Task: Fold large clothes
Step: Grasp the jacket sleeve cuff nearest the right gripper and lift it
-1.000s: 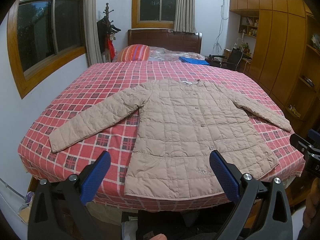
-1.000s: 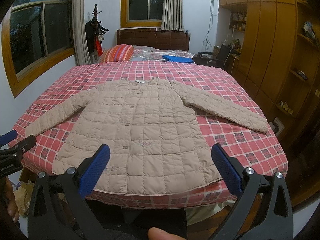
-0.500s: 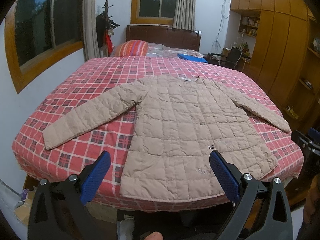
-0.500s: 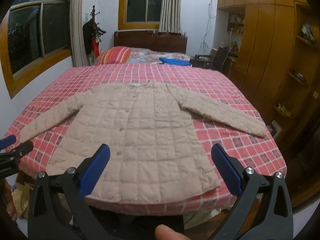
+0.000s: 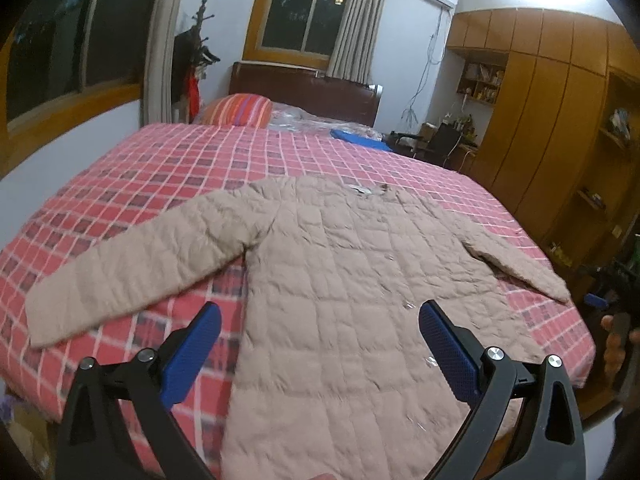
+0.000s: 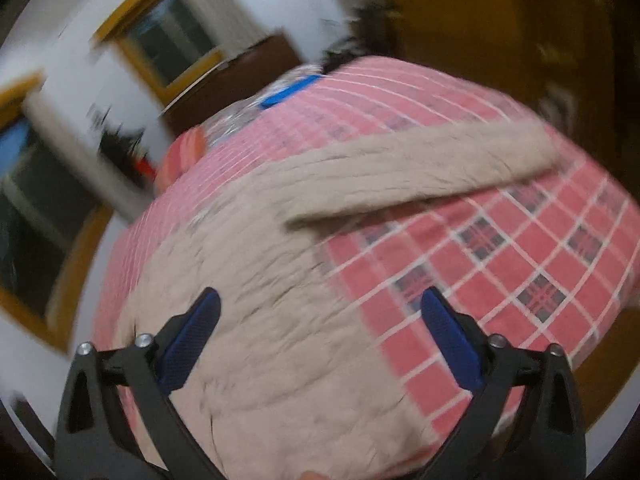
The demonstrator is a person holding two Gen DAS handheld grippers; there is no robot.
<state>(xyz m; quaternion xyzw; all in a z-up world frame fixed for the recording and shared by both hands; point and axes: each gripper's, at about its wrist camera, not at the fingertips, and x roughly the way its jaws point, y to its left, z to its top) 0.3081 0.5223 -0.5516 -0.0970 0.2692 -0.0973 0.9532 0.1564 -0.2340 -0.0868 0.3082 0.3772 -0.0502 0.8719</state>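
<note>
Nearest the cameras, left tongs [image 5: 319, 322]: blue textured pads spread wide, holding nothing, poised above the hem.
Right tongs [image 6: 320, 309]: likewise wide apart and empty, tilted over the jacket's right side; this view is motion-blurred.
Jacket [image 5: 360, 280]: beige, quilted in square stitching, lying flat and front-up on the bed, both sleeves spread outward.
Handling (judgement): soft, puffy and light; likely springy, so folds may creep open; the smooth shell may slip between pads.
Hold points (judgement): left sleeve [image 5: 132, 260] near the cuff, right sleeve [image 6: 420, 164] likewise, or the hem corners.
Bed [image 5: 160, 168]: red checked cover, yielding surface.
Farther back, pillow [image 5: 238, 110]: striped, beside a dark headboard [image 5: 304, 92].
</note>
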